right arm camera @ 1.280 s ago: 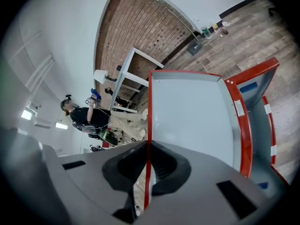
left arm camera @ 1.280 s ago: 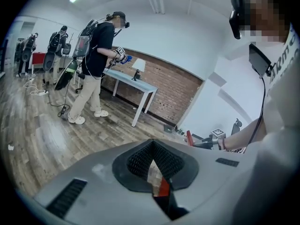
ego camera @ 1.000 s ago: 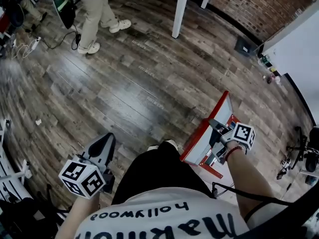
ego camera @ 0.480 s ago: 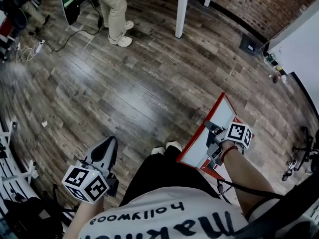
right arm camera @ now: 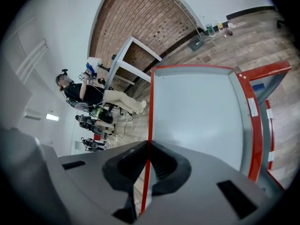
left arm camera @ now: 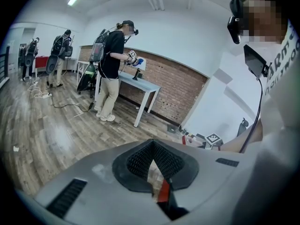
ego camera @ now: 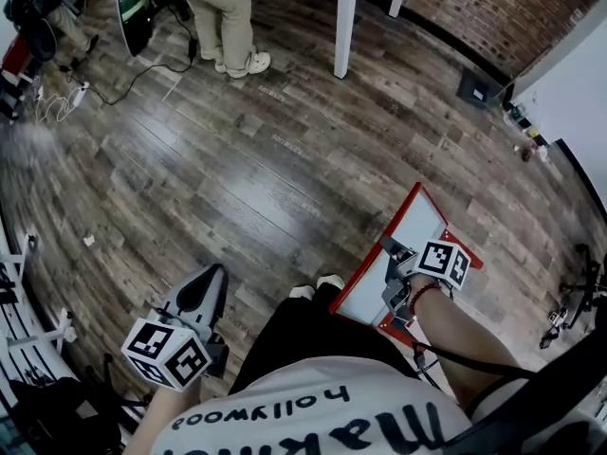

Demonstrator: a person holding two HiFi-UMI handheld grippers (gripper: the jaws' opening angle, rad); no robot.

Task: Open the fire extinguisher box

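The fire extinguisher box's door (ego camera: 418,218) is a pale panel with a red rim, standing ajar over the wood floor at the lower right of the head view. My right gripper (ego camera: 392,275) is shut on that door's red free edge (right arm camera: 150,125), which runs straight between the pads. The panel (right arm camera: 197,111) fills the right gripper view, with the box's red frame (right arm camera: 262,78) beyond it. My left gripper (ego camera: 209,281) hangs at the lower left, far from the box, with its jaws together on nothing (left arm camera: 151,161).
A person (ego camera: 228,17) stands near a white table leg (ego camera: 346,17) at the top of the head view. Cables (ego camera: 66,93) lie at the upper left. A brick wall (ego camera: 474,8) and a white wall close off the right side.
The door and my right gripper have shifted slightly lower in the head view, grip unchanged. The standing person has stepped to the right. My left gripper has crept a little forward.
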